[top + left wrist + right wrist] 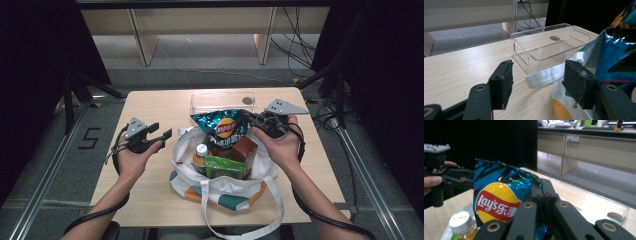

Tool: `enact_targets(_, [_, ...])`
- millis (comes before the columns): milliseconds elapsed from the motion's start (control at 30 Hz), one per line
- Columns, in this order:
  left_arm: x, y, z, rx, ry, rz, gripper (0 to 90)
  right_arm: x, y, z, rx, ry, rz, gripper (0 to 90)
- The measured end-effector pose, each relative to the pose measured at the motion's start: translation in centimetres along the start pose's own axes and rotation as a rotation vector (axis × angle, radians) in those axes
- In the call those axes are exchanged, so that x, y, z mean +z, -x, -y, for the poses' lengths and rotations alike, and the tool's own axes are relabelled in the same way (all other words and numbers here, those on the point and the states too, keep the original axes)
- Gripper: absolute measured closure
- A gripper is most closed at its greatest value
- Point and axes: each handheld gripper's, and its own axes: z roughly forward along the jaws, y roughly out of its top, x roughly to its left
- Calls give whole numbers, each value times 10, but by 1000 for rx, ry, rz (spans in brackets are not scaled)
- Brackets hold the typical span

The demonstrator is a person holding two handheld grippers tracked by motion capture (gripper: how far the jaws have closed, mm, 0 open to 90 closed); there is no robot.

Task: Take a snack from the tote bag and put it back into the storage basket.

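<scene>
A light wooden table point(150, 200) stands on grey carpet point(220, 55). Black curtains point(35, 45) flank both sides. Pale wooden desk frames point(145, 40) line the far wall, with black cables point(295, 45) trailing beneath. Aluminium rails point(45, 185) border the table.

One tote bag point(220, 192), one chip bag point(220, 127), one bottle point(201, 156), two boxes, one clear tray point(222, 100), two grippers.

Glossy foil crisp bag point(499, 192); clear plastic tray point(549, 47)
</scene>
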Motion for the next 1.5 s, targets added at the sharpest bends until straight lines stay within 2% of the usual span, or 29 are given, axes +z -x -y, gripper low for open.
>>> enact_targets(133, [0,0,0,-3,2,0,398,-2,-1,-7,15,25,5,900])
enact_targets(267, [0,0,0,-6,4,-3,400,-1,1,-10,-6,61,19,900])
enact_targets(333, [0,0,0,-10,5,-3,400,-2,-1,-12,18,56,13,900])
enact_targets(367, [0,0,0,-11,5,-2,400,-2,0,-12,2,65,26,900])
enact_targets(433, [0,-1,0,-10,5,-3,400,-2,-3,-15,21,57,14,900])
enact_targets(500, [0,-1,0,-11,4,-5,398,0,-3,-17,-14,73,19,900])
enact_targets(567, [0,-1,0,-11,6,-6,398,-1,-6,-21,-8,54,19,900])
enact_targets(633, [0,-1,0,-10,5,-6,398,1,-5,-22,-35,81,28,900])
enact_targets(700, [0,0,0,-11,4,-5,398,1,-6,-23,-21,74,23,900])
enact_targets(733, [0,0,0,-10,3,-5,397,1,-7,-24,0,67,25,900])
enact_targets(900, [1,0,0,-7,10,1,397,1,-6,-29,-19,79,30,900])
enact_targets(1000, [0,1,0,-6,5,-3,398,2,-7,-32,-7,86,28,900])
enact_targets(1033, [0,1,0,-7,6,-3,398,2,-6,-33,-28,92,27,900])
enact_targets(1100, [0,1,0,-7,7,-3,398,3,-8,-35,-13,94,17,900])
enact_targets(1133, [0,1,0,-7,8,-3,399,3,-6,-36,-44,108,32,900])
enact_targets(1167, [0,1,0,-8,9,-3,399,3,-9,-36,-19,96,20,900])
enact_targets(1200, [0,1,0,-8,10,-2,399,3,-9,-37,-13,94,24,900])
enact_targets(1333, [0,1,0,-9,9,-3,399,4,-8,-39,-36,113,32,900])
enact_targets(1400, [1,1,0,-10,8,-4,399,5,-9,-40,-9,104,22,900])
enact_targets(1500, [0,1,0,-8,10,-4,400,5,-8,-42,-25,120,31,900])
